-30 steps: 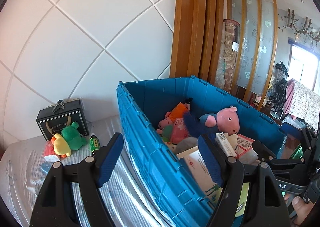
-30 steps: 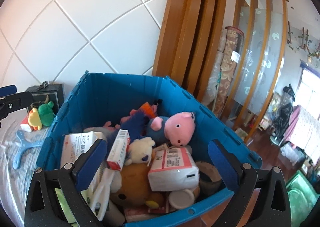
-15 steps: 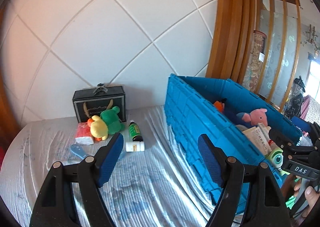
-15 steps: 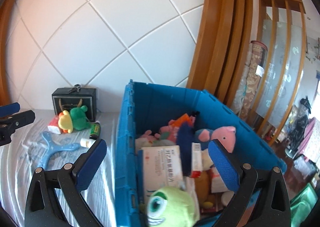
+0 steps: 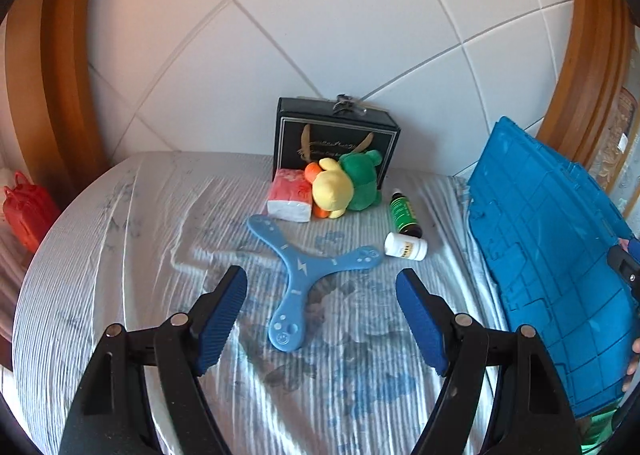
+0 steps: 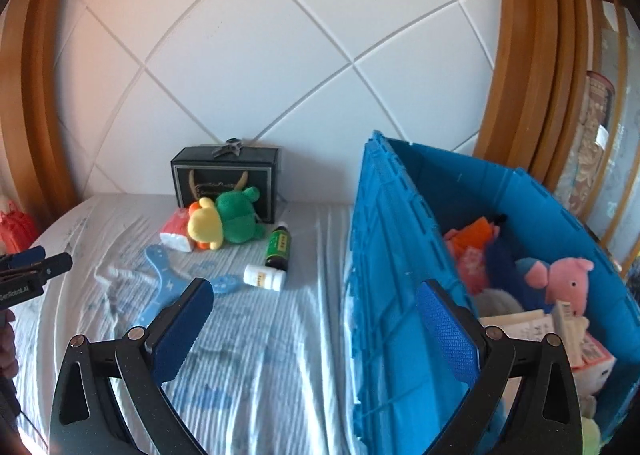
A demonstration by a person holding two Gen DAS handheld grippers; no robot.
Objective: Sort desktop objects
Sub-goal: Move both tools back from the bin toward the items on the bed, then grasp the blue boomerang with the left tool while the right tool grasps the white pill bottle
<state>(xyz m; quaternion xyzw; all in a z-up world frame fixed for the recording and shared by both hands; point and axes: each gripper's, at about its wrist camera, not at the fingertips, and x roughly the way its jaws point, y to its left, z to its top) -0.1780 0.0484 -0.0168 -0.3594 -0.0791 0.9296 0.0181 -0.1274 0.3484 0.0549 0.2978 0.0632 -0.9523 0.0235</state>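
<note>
Left tool (image 5: 322,309), jaws wide and empty, hovers over the bed with the blue boomerang (image 5: 306,275) directly ahead between its fingers; right tool (image 6: 314,329), also spread empty, sits farther away beside the blue crate (image 6: 404,295)

This looks like a home bedroom: the surface is a bed (image 5: 132,239) under a wrinkled striped sheet, backed by a white padded headboard (image 5: 320,35) with diagonal seams and a wooden frame (image 6: 524,55). Plush toys (image 5: 344,187) lie on the sheet, and a blue crate (image 6: 404,255) holds more soft toys, including a pink pig (image 6: 564,283).
</note>
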